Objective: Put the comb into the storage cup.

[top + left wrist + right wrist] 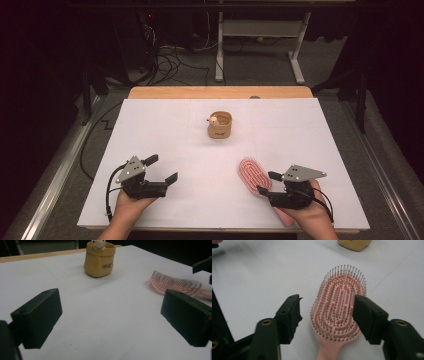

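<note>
A pink hairbrush (pixel 254 175) lies bristles up on the white sheet, at the front right. My right gripper (pixel 266 182) stands open around it; in the right gripper view the brush head (pixel 338 307) sits between the two black jaws with its handle toward the camera. The left jaw is clear of the bristles and the right jaw is at the head's edge. My left gripper (pixel 162 168) rests at the front left, open, with bare sheet between its jaws (pixel 111 312). From there the hairbrush (pixel 175 283) is off to the right.
A tan cup (pixel 220 125) with a small figure peeking over its rim stands at the middle back of the white sheet (pixel 150 130); it is also ahead in the left gripper view (pixel 99 261). The wooden table edge (pixel 220 92) runs behind. Cables and desk legs lie on the floor beyond.
</note>
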The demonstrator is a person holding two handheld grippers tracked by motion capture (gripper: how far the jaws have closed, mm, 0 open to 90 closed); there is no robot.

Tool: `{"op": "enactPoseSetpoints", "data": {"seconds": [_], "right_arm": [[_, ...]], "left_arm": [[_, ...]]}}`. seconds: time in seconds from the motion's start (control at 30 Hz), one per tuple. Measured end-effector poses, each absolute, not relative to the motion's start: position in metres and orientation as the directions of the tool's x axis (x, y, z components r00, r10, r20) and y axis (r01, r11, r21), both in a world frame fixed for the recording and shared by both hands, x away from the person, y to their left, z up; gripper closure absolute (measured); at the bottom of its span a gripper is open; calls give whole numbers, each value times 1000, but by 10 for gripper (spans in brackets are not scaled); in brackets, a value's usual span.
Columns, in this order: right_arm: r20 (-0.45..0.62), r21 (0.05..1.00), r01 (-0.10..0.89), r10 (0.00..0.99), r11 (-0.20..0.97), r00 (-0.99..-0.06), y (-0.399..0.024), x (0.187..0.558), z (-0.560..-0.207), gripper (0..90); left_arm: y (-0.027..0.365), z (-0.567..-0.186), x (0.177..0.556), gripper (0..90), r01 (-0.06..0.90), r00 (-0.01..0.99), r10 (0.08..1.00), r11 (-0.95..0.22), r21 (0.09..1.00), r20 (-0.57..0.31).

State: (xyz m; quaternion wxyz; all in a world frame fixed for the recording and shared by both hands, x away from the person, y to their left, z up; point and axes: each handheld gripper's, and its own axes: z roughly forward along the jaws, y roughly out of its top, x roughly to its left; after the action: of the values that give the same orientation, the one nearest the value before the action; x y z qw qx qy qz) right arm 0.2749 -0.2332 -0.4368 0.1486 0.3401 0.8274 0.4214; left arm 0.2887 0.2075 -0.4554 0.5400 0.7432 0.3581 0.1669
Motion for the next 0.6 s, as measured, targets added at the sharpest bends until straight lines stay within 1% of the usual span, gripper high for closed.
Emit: {"op": "enactPoseSetpoints", "data": {"seconds": [0.03,0.2,0.27,0.5,0.57,0.6], "right_arm": [[41,798,437,688,414,-725,-233,275,-437,348],[37,796,452,712,403,-701,-235,276,-439,270],[42,797,458,721,393,-692,-235,277,-439,232],[42,796,471,742,380,-669,-238,279,-441,154],[41,796,475,748,376,-662,-238,279,-441,95],[37,797,472,751,376,-659,-238,280,-442,37]], "left_arm": [[207,-455,289,38,353,685,716,-164,921,-135],[208,-455,289,22,344,669,734,-159,926,-122],[208,-455,289,3,346,665,738,-162,924,-119],[210,-454,288,1,325,650,754,-161,932,-96],[210,-454,288,1,323,646,757,-156,933,-97],[210,-454,288,1,321,645,758,-154,934,-96]]}}
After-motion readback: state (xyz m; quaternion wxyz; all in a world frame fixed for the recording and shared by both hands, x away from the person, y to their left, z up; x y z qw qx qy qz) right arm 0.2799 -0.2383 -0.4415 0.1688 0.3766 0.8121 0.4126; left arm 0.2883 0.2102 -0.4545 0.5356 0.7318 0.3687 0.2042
